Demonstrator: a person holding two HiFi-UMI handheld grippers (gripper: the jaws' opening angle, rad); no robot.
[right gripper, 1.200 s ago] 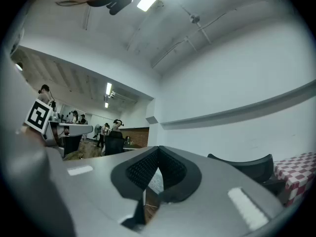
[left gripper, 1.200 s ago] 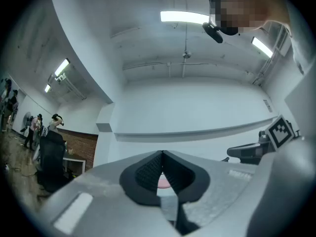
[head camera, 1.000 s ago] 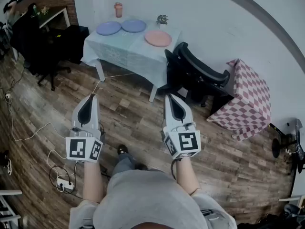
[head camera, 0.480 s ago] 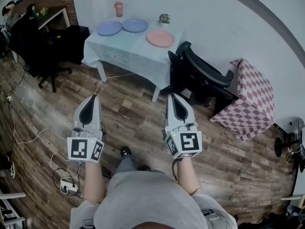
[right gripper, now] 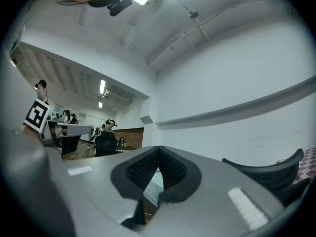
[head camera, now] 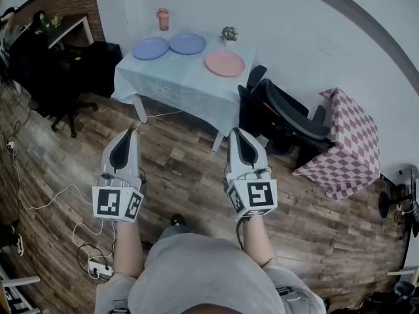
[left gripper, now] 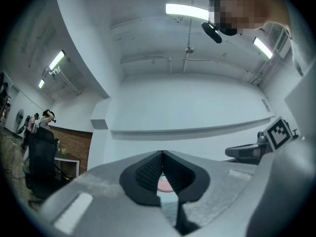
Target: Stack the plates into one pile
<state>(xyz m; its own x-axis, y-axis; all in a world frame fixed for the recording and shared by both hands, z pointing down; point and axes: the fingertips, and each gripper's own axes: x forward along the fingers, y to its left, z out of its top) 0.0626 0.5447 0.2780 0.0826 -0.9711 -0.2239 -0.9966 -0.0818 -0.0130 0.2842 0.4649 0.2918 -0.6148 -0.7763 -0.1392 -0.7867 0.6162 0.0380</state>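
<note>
Three plates lie apart on a table (head camera: 175, 77) with a pale blue cloth: a lilac plate (head camera: 150, 48) at the left, a blue plate (head camera: 187, 43) behind it, and a pink plate (head camera: 224, 63) at the right. My left gripper (head camera: 129, 131) and right gripper (head camera: 234, 131) hover over the wooden floor, well short of the table. Both are shut with nothing between the jaws. In the left gripper view, a sliver of the pink plate (left gripper: 165, 184) shows through the shut jaws of the left gripper (left gripper: 162, 154). The right gripper (right gripper: 158, 149) looks along the wall.
A pink cup (head camera: 162, 17) and a small potted plant (head camera: 228, 33) stand at the table's back edge. A black office chair (head camera: 283, 120) sits right of the table, a checkered cloth-covered box (head camera: 345, 142) beyond it. Cables and a power strip (head camera: 99, 267) lie on the floor at left.
The table and plates have come nearer and lower in the head view as the person walks toward them. Both grippers stay shut and side by side.
</note>
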